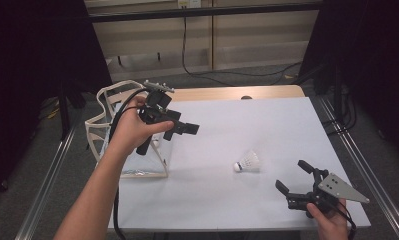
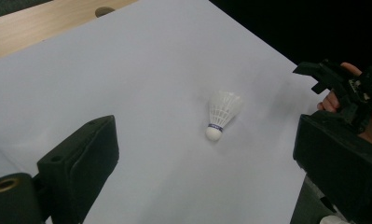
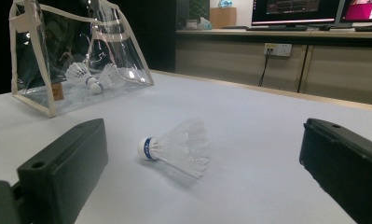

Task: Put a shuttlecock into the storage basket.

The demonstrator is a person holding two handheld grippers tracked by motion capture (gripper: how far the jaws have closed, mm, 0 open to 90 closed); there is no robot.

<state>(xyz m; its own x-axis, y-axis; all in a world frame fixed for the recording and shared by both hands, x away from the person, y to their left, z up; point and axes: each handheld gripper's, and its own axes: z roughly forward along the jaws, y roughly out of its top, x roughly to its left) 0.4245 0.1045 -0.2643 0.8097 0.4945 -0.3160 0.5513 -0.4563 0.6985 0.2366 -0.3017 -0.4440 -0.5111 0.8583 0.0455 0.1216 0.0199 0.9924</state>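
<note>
My right gripper [image 1: 294, 177] low at table's near right corner, jaws spread wide, empty, aimed at shuttlecock [image 1: 247, 161]. Shuttlecock lies on its side on white table [image 1: 267, 125], apart from both grippers. My left gripper [image 1: 179, 128] raised beside clear bag [image 1: 107, 125], jaws spread, empty. More shuttlecocks [image 3: 88, 77] inside bag.

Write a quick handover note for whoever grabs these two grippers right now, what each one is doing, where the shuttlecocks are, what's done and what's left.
Left gripper: open, holding nothing, raised beside the clear bag.
Right gripper: open, holding nothing, low at the near right corner, jaws facing the loose shuttlecock.
Loose shuttlecock lies on its side on the white table, between the grippers and apart from both.
Done: shuttlecocks in the bag, at least two.
Left: probably pick up the loose one and put it in the bag.
</note>
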